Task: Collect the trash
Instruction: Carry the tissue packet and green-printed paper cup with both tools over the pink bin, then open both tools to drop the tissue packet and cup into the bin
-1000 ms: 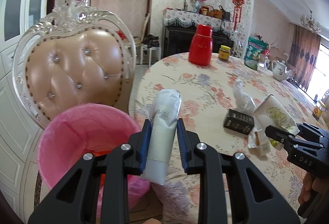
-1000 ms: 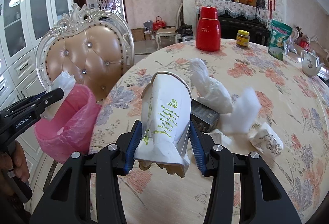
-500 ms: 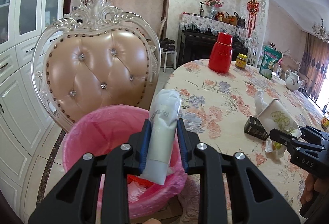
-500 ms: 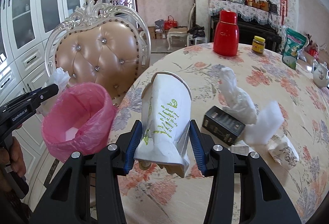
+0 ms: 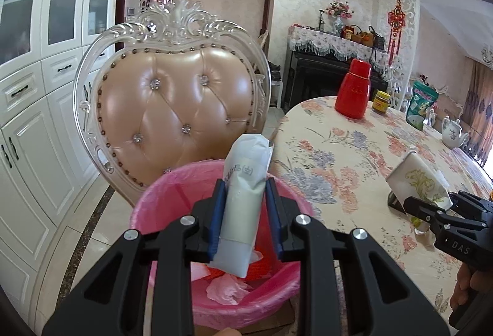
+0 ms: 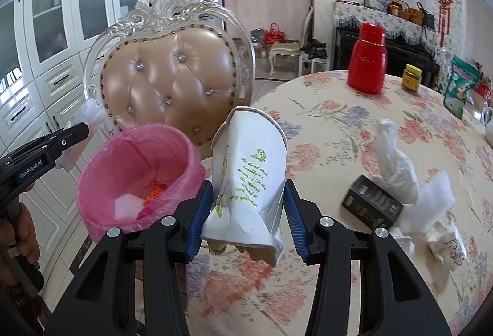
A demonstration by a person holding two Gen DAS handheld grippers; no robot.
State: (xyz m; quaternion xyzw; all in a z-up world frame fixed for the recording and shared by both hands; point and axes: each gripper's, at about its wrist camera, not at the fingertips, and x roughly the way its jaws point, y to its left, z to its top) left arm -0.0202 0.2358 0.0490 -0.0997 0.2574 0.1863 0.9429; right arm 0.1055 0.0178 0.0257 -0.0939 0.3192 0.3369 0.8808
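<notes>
My left gripper [image 5: 245, 219] is shut on a white squeeze tube [image 5: 243, 200] and holds it over the pink-lined trash bin [image 5: 154, 197], which has scraps inside. My right gripper [image 6: 248, 209] is shut on a crushed white paper cup [image 6: 249, 178] with green print, above the table edge just right of the bin [image 6: 101, 169]. The cup also shows at the right in the left wrist view [image 5: 416, 182]. The left gripper shows at the far left in the right wrist view [image 6: 71, 135].
A padded chair [image 5: 175, 111] stands behind the bin. On the floral table [image 6: 339, 120] lie a black box [image 6: 371, 202], a white plastic bag [image 6: 394, 163], tissues [image 6: 431, 197] and a crumpled wrapper [image 6: 446, 246]. A red flask [image 6: 368, 58] and jar [image 6: 409, 77] stand farther back.
My left gripper has carried the tube leftward from over the table edge to over the bin. My right gripper has moved left toward the bin with the cup.
</notes>
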